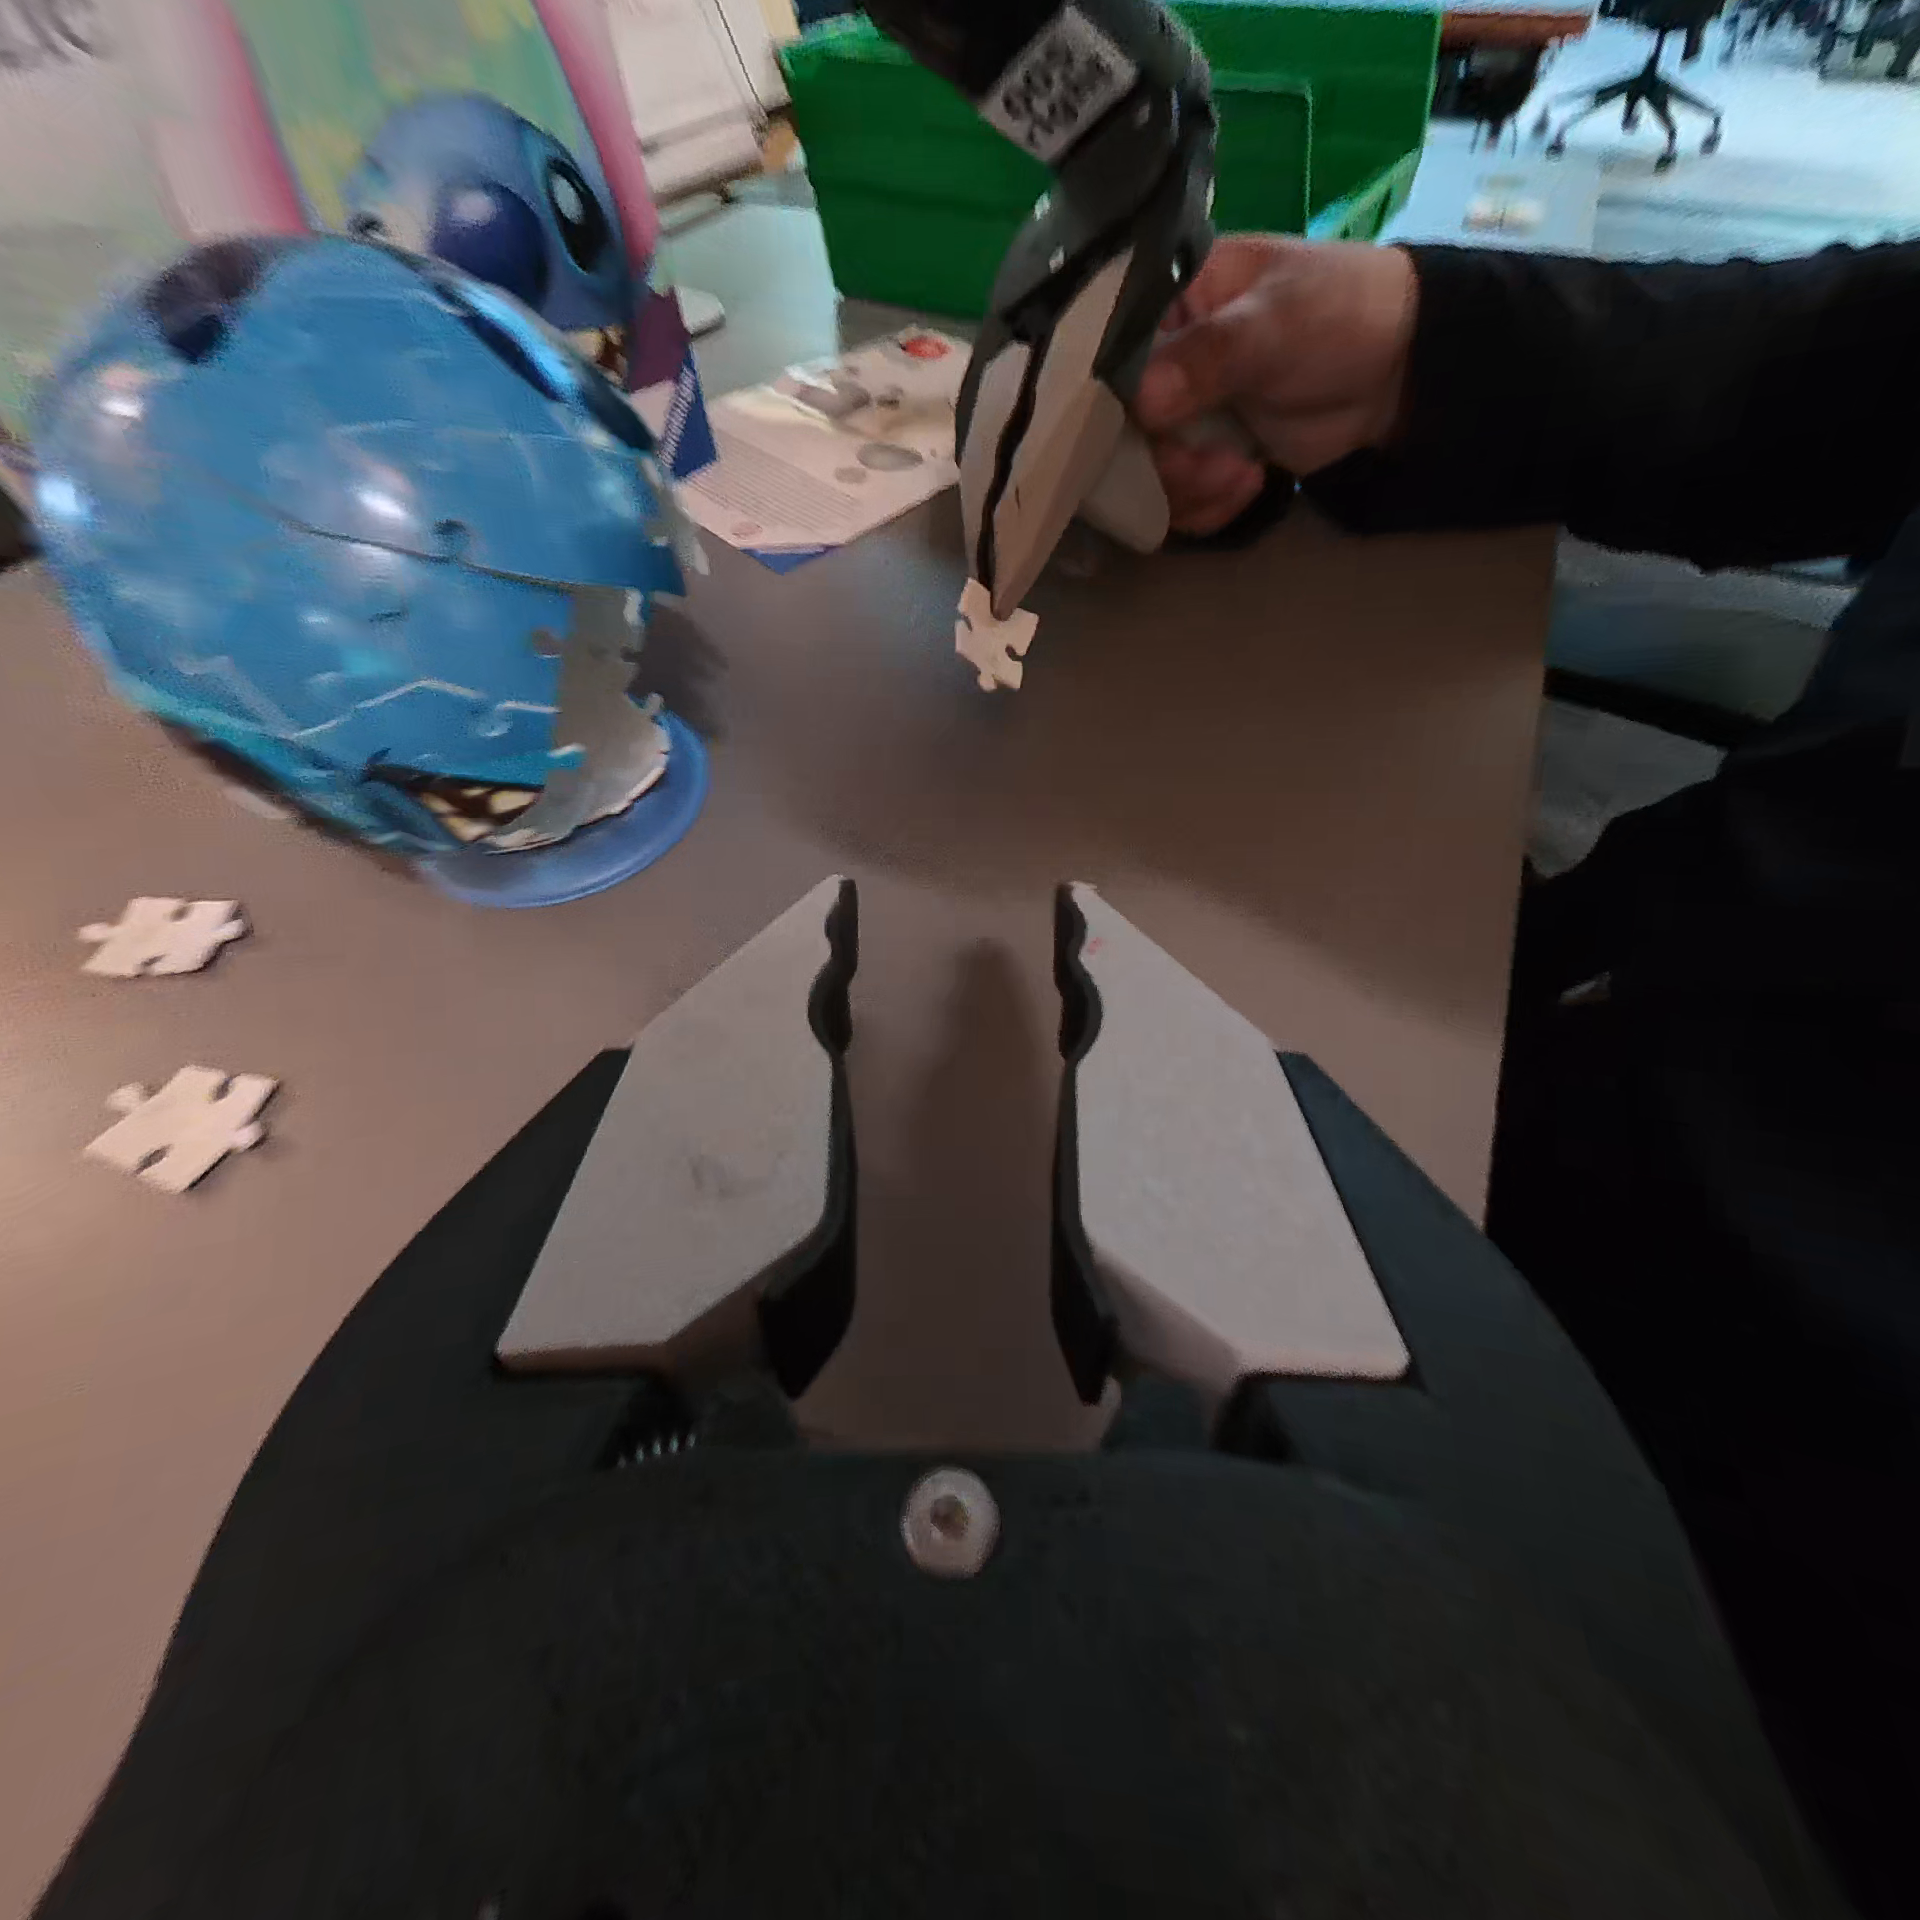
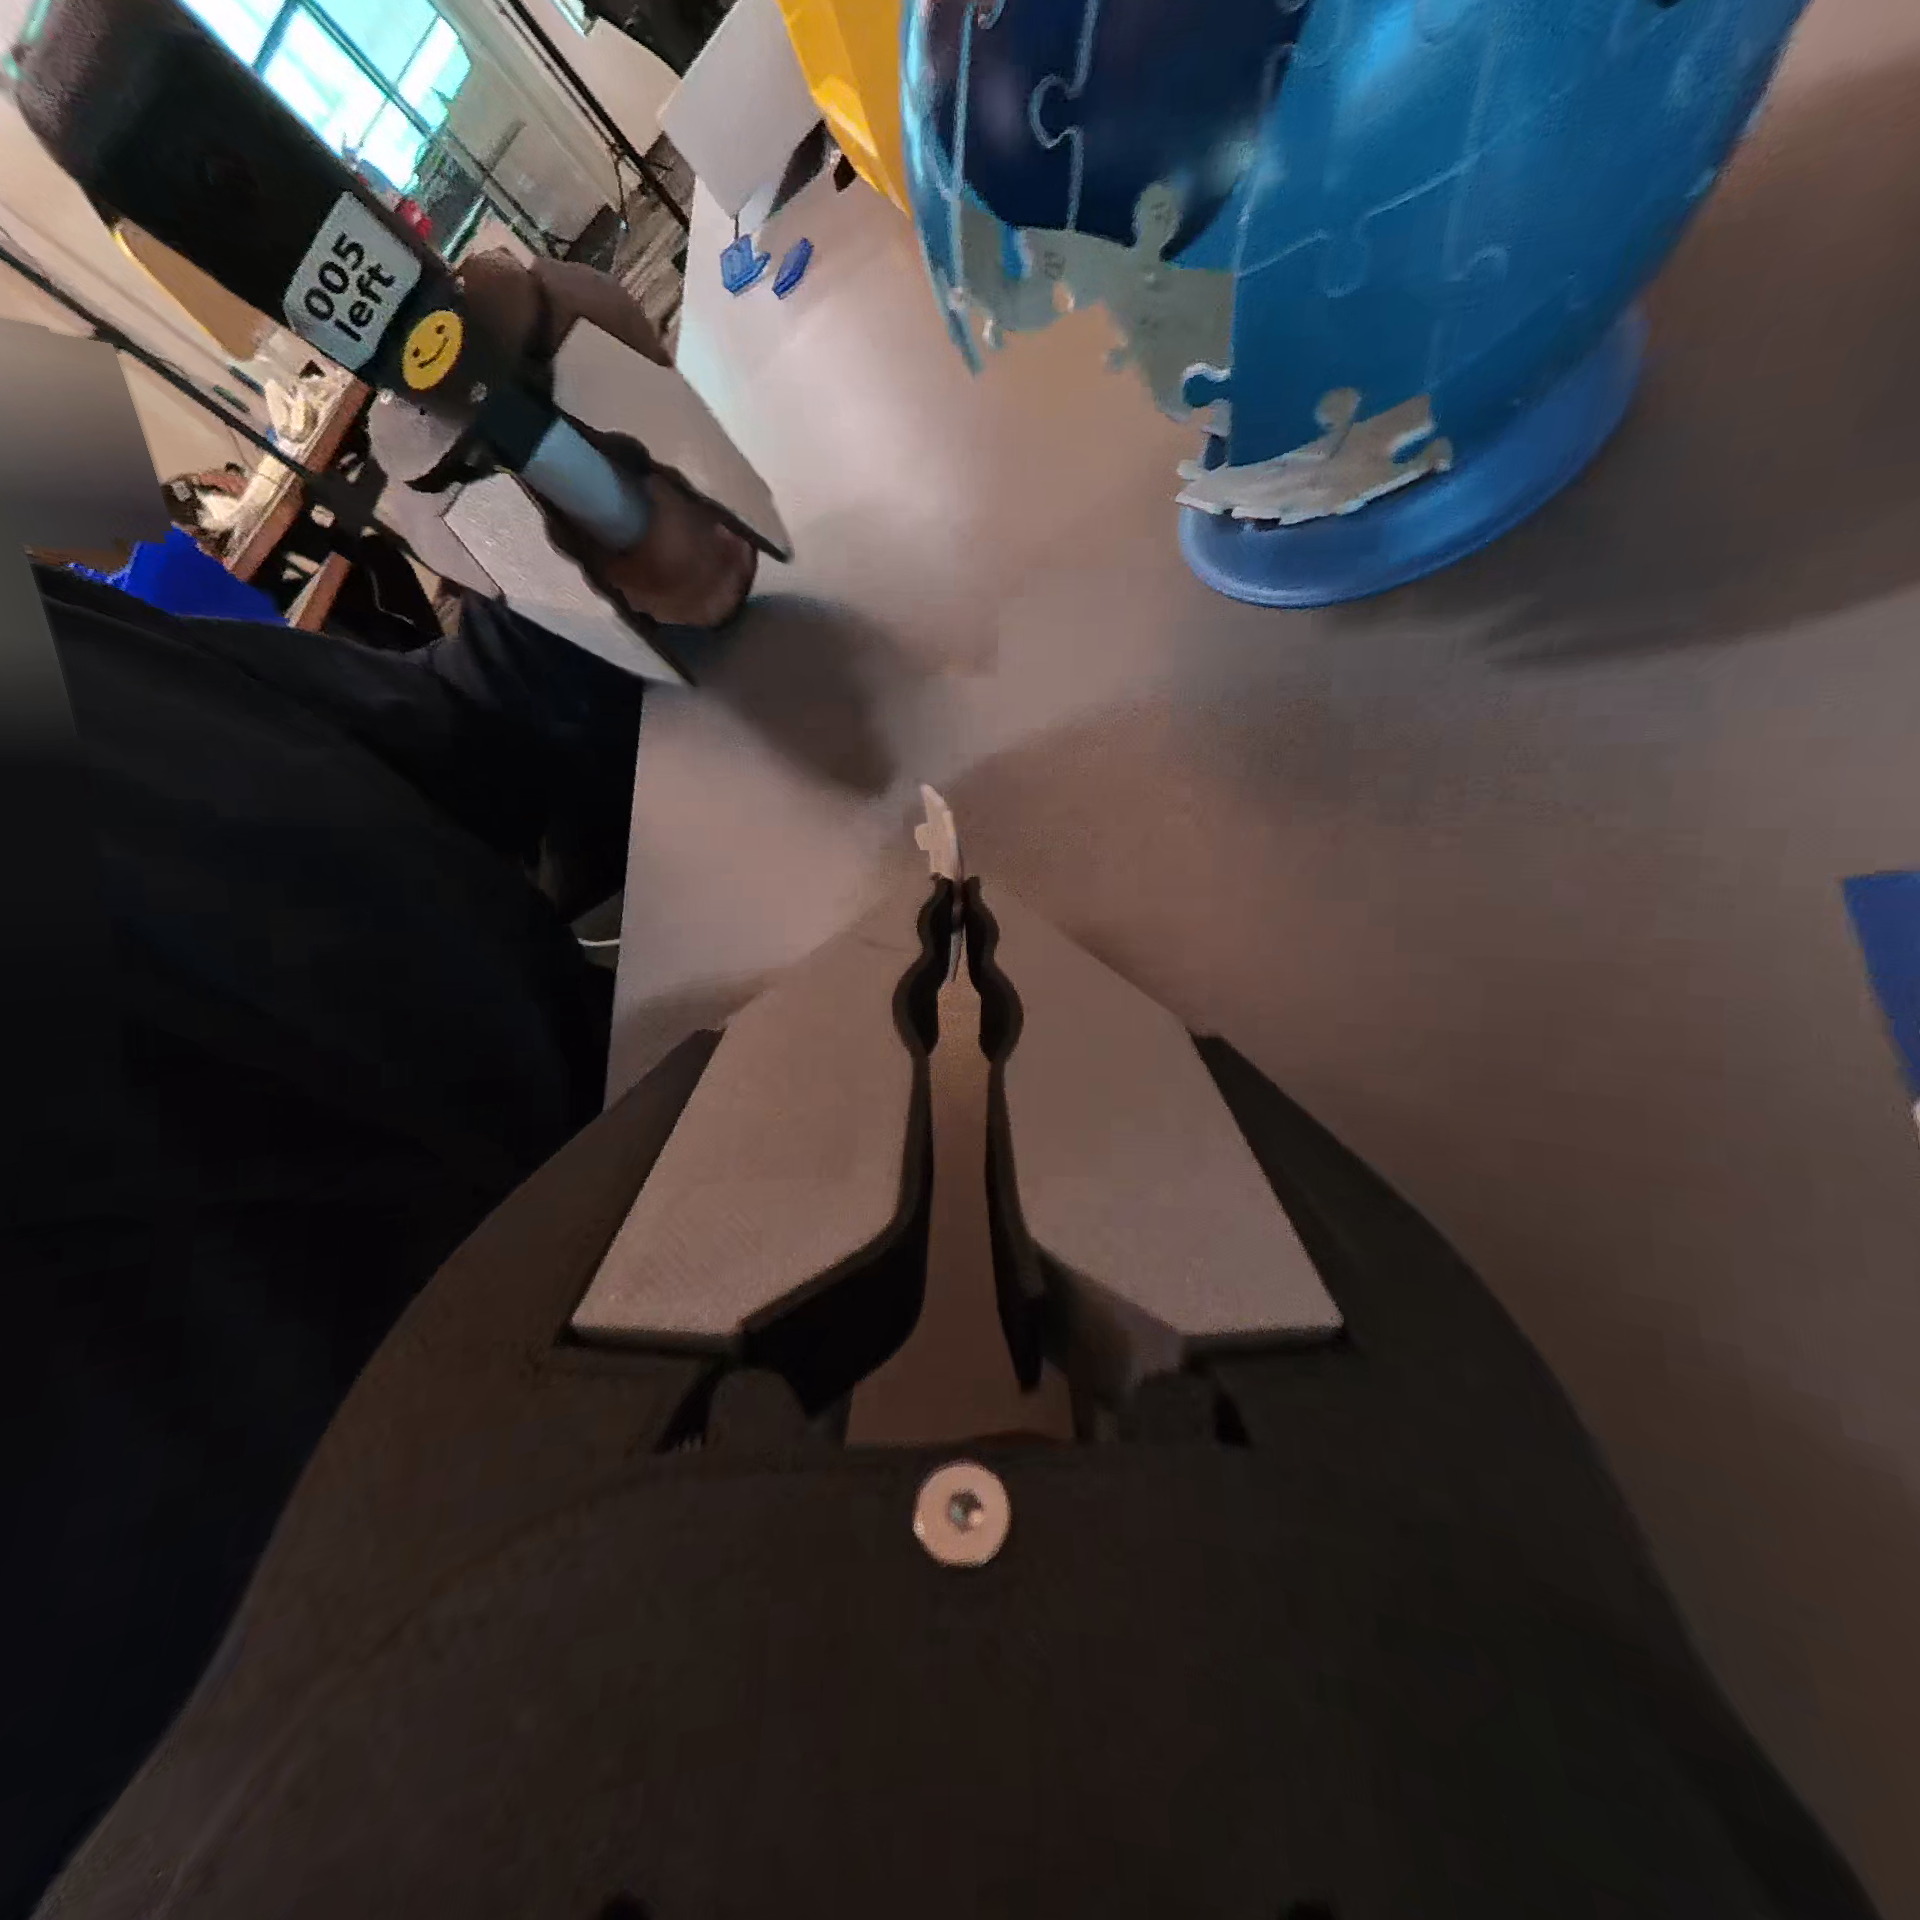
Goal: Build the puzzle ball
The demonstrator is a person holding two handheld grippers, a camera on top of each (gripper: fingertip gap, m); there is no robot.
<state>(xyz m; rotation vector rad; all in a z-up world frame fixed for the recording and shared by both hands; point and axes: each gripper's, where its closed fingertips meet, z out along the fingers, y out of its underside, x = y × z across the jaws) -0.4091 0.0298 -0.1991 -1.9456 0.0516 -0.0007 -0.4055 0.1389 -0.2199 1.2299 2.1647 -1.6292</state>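
A blue, partly built puzzle ball point(image 1: 343, 540) sits tilted on a blue ring stand point(image 1: 613, 842) at the left of the table, with a jagged gap on its right side. It also shows in the right wrist view point(image 2: 1455, 208). My left gripper point(image 1: 956, 904) is open and empty, low over the table in front of the ball. My right gripper point(image 2: 954, 883) is shut on a white puzzle piece point(image 2: 940, 831). In the left wrist view the right gripper point(image 1: 997, 603) holds that piece point(image 1: 995, 642) just above the table, to the right of the ball.
Two loose white pieces point(image 1: 166, 935) point(image 1: 182, 1127) lie on the brown table point(image 1: 1247, 790) at the left. A puzzle box point(image 1: 457, 187), a leaflet point(image 1: 821, 447) and green bins point(image 1: 935, 177) stand behind. The table's right edge is near a dark sleeve point(image 1: 1662, 384).
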